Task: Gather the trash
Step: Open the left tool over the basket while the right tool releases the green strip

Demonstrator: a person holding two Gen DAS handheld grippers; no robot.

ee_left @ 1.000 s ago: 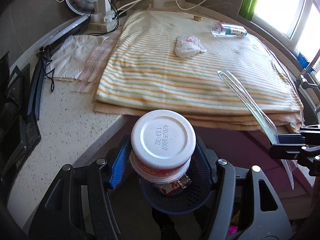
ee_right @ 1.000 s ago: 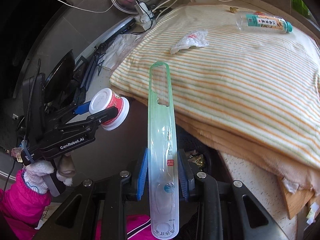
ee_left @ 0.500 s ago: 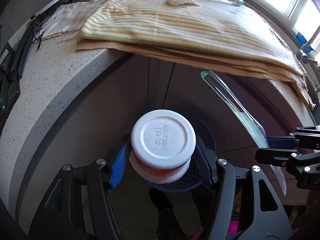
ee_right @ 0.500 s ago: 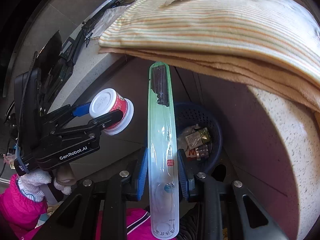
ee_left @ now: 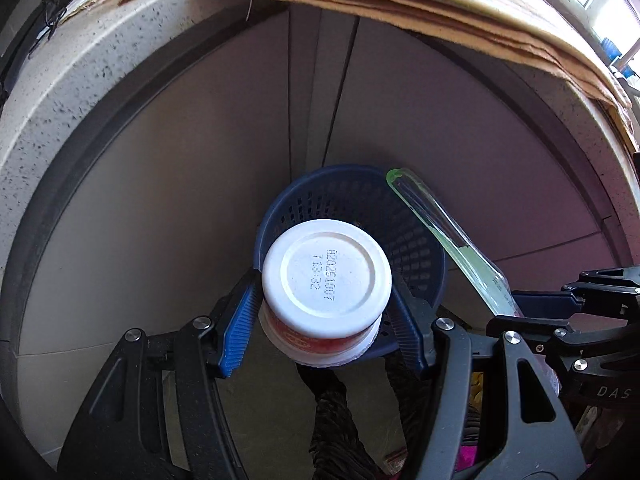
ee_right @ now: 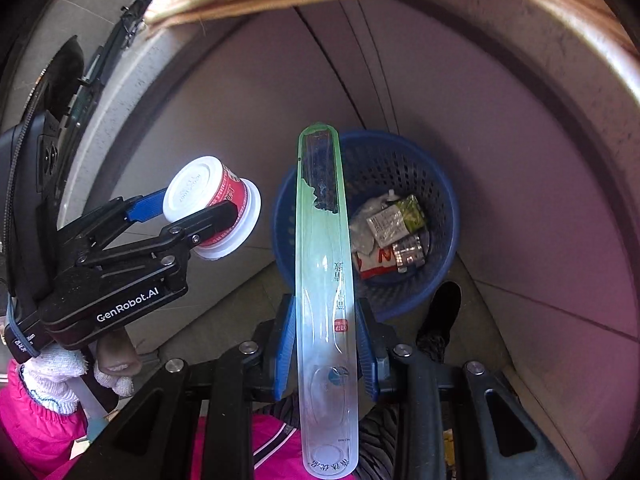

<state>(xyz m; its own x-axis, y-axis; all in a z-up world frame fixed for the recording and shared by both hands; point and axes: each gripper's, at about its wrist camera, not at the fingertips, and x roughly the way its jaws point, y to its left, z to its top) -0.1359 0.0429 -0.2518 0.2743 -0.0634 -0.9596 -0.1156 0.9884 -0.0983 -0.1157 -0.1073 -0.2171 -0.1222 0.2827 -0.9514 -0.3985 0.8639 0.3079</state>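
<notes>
Blue bin (ee_right: 444, 216) lies below: centre left gripper (ee_left: 326, 316), clamped on cup (ee_left: 326, 276), and right gripper (ee_right: 325, 336), pinching plastic sleeve (ee_right: 324, 248), before releasing.

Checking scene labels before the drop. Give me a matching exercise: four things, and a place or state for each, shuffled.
Things:
1. cup
2. clear plastic packaging
3. wrappers
4. basket

States:
A. lying inside the basket
B. clamped in the right gripper
C. standing on the floor below the counter
D. clamped in the left gripper

Pairs: 1-D, 2-B, 3-A, 4-C
</notes>
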